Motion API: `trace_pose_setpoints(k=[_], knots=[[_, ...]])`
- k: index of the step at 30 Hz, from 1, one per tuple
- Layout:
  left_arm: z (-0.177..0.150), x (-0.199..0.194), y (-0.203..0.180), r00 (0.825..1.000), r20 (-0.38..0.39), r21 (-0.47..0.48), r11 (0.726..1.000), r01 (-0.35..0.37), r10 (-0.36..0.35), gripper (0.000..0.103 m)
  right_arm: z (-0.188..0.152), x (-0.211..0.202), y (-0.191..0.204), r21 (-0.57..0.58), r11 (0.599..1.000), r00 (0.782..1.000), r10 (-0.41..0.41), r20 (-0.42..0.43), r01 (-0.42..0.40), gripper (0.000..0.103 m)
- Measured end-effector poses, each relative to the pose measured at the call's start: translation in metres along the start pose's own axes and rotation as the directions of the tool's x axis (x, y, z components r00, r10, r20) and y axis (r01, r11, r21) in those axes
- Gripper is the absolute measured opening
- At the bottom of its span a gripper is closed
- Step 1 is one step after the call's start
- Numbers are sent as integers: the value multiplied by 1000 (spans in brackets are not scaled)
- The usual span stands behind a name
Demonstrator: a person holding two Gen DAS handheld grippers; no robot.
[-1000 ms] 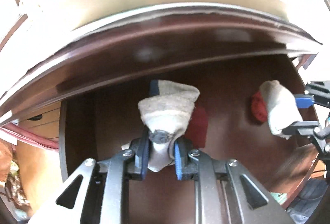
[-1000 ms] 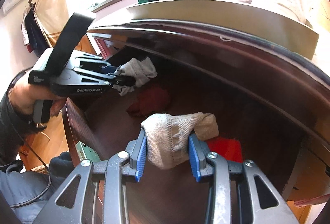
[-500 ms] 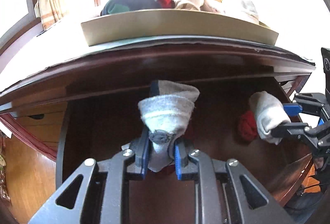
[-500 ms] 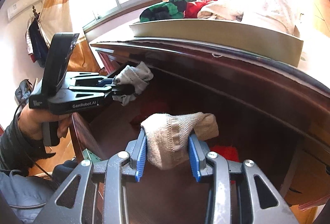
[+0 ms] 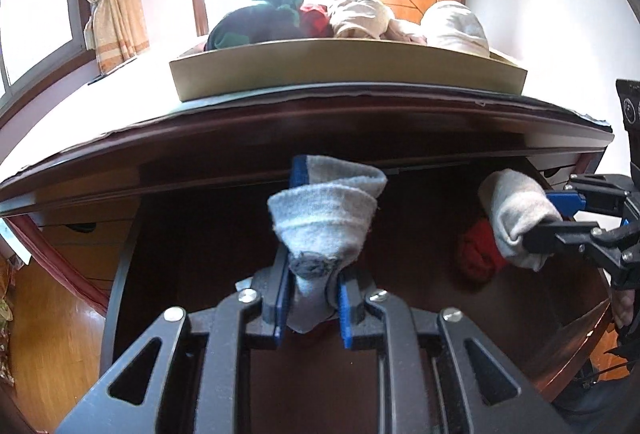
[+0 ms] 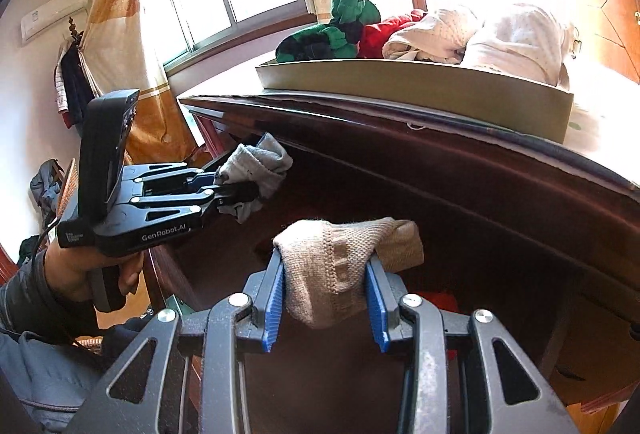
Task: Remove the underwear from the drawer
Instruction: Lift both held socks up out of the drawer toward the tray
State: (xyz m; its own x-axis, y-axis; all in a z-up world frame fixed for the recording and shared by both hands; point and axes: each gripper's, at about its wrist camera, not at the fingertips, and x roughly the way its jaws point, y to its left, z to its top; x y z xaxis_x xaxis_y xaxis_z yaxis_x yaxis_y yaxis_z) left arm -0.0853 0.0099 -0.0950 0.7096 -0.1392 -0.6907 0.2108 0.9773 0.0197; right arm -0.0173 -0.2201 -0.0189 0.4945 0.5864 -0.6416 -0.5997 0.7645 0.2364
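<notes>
Lifted clear of the drawer (image 5: 168, 274), above its front edge: grey bundle (image 5: 324, 218) pinched in left gripper (image 5: 312, 306), beige bundle (image 6: 340, 262) clamped in right gripper (image 6: 326, 310), red items (image 5: 476, 254) left inside.

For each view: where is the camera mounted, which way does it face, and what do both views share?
Left wrist: sits on the left hand-held gripper, looking into the drawer; it grips a grey sock.
Right wrist: sits on the right hand-held gripper, facing the drawer; it grips a beige sock; the left hand shows.
Shared: both socks, both grippers, the tray.
</notes>
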Motion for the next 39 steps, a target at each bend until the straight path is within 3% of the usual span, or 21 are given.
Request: trace_pose_setpoints(k=[39], knots=[[-13,-14,-32,986,167,32,999,1,-6,18,-1,-13,11,-78,996,987,-33,155,45,39]])
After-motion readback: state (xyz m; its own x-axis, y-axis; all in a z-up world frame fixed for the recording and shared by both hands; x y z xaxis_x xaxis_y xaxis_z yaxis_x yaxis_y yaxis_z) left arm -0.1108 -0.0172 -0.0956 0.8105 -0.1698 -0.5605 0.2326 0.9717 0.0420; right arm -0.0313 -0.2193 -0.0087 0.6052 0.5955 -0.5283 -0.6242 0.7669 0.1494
